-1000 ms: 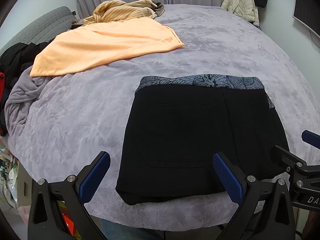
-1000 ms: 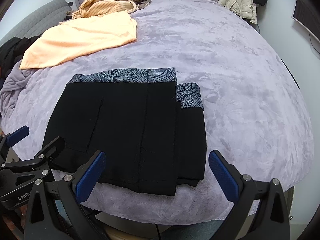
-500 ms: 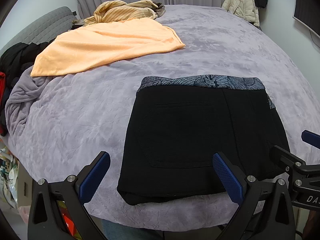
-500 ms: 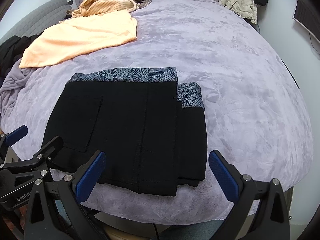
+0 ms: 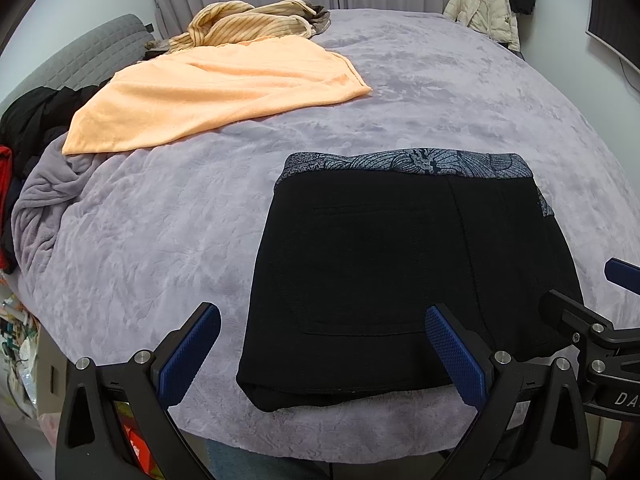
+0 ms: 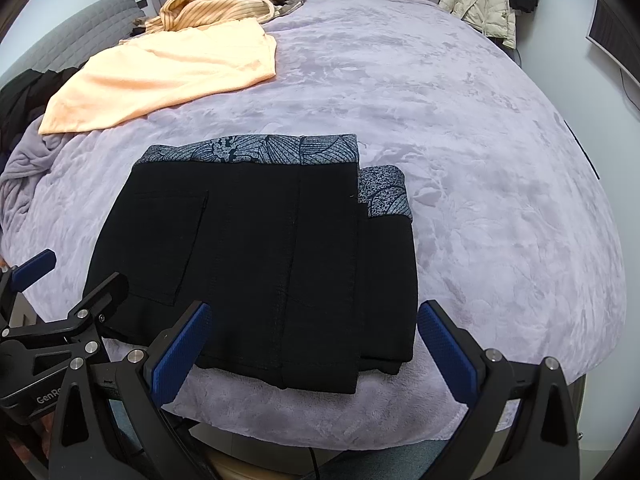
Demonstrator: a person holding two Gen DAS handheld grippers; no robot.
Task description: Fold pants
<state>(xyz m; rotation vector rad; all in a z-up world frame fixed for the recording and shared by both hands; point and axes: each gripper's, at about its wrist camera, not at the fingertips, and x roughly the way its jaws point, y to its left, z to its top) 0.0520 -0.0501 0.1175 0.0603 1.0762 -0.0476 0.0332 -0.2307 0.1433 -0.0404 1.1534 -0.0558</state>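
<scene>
The black pants [image 5: 392,280] [image 6: 256,264] lie folded in a flat rectangle near the bed's front edge, their grey patterned waistband [image 5: 408,164] [image 6: 256,150] at the far side. A second folded layer with its own patterned band [image 6: 384,196] sticks out on the right. My left gripper [image 5: 320,348] hovers open above the front left part of the pants, holding nothing. My right gripper [image 6: 312,340] hovers open over the front right part, also empty. Each gripper shows at the edge of the other's view.
The bed is covered by a lilac plush blanket [image 5: 460,92] [image 6: 480,140]. An orange towel [image 5: 208,92] [image 6: 160,80] and a striped tan garment [image 5: 248,24] lie at the back left. Dark clothes [image 5: 36,116] pile at the left edge. A cream jacket [image 5: 486,4] hangs behind.
Both views have shifted only slightly; the pants sit a touch lower and to the right in frame. The grippers stay open and the pants have not moved.
</scene>
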